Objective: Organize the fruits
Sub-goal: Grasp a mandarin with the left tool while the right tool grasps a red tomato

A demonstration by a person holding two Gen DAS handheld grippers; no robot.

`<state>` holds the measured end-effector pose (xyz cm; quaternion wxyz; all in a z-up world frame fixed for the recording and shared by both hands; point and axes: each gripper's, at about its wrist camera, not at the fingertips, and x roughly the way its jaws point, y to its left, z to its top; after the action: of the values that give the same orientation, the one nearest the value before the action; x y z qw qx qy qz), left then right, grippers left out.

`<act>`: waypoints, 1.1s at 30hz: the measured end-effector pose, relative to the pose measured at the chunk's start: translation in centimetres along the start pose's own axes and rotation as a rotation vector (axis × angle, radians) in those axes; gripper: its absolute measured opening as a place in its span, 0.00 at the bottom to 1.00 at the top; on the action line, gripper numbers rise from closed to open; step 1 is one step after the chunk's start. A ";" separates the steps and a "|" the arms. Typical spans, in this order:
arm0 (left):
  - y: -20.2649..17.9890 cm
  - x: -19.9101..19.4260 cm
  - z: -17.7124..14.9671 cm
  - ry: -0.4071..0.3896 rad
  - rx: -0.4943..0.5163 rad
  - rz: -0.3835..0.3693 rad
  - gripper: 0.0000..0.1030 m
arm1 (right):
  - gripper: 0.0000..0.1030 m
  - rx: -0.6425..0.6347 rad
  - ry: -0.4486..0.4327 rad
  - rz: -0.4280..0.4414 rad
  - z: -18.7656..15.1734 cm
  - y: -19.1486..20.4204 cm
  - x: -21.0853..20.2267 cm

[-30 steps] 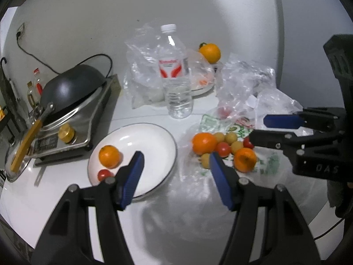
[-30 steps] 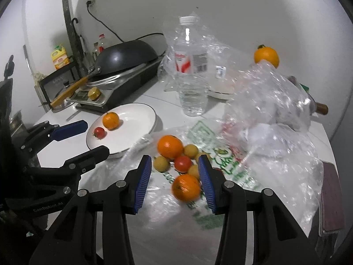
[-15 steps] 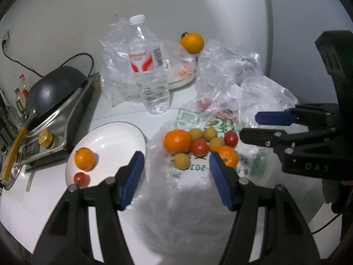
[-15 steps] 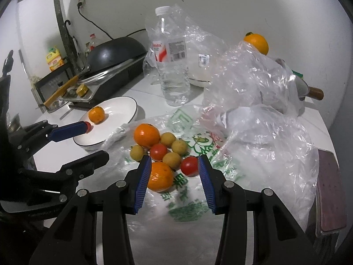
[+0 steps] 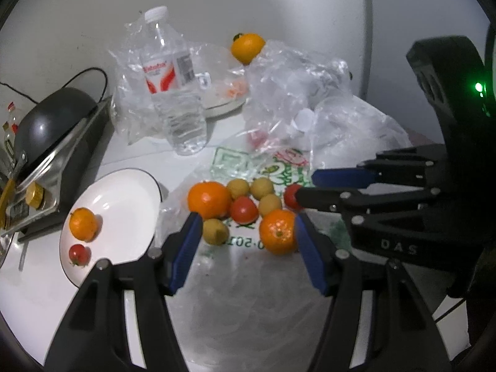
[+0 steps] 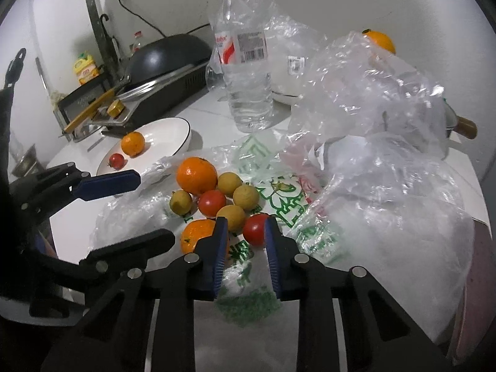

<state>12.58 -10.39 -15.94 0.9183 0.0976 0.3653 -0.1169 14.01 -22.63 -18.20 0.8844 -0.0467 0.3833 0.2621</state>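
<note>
A pile of fruit lies on a flattened plastic bag (image 5: 248,266): two oranges (image 5: 209,200) (image 5: 277,232), two tomatoes (image 5: 244,210) and several small yellow fruits (image 5: 215,232). A white plate (image 5: 124,204) at the left holds a small orange (image 5: 83,223) and a tomato (image 5: 77,254). My left gripper (image 5: 246,232) is open, its fingertips either side of the near fruit. My right gripper (image 6: 243,226) is open, its fingertips flanking a red tomato (image 6: 254,229) at the pile's near right edge, apart from it.
A water bottle (image 6: 245,62) stands behind the pile. Crumpled clear bags (image 6: 372,108) rise at the right, with an orange (image 6: 379,40) behind them. A stove with a black wok (image 6: 167,59) stands at the back left, beside the plate (image 6: 161,133).
Both grippers moved forward and down toward the fruit pile. The right gripper shifted right, from the near orange to around the red tomato. Both stay open.
</note>
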 end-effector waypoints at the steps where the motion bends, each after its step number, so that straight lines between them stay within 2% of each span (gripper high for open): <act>1: 0.0 0.3 0.0 0.009 -0.011 0.001 0.61 | 0.25 0.001 0.005 0.002 0.1 -0.1 0.3; 11: -1.3 2.4 -0.1 0.062 -0.007 -0.046 0.61 | 0.26 0.042 0.064 0.034 0.2 -1.9 2.3; 17: -1.6 3.3 -0.2 0.072 -0.002 -0.060 0.55 | 0.28 0.048 0.082 0.060 0.2 -2.2 2.8; 20: -1.7 3.8 -0.4 0.090 -0.003 -0.085 0.48 | 0.28 0.054 0.107 0.057 0.1 -2.3 3.3; 24: -2.0 4.3 -0.5 0.101 0.003 -0.102 0.42 | 0.28 0.051 0.099 0.057 0.0 -2.3 3.1; 33: -2.0 3.7 -0.3 0.085 0.004 -0.146 0.41 | 0.28 0.062 0.056 0.002 -0.1 -2.7 0.9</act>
<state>14.47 -12.71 -18.91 0.8909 0.0775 0.4097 -0.1802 15.79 -24.54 -19.24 0.8740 -0.0263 0.4159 0.2497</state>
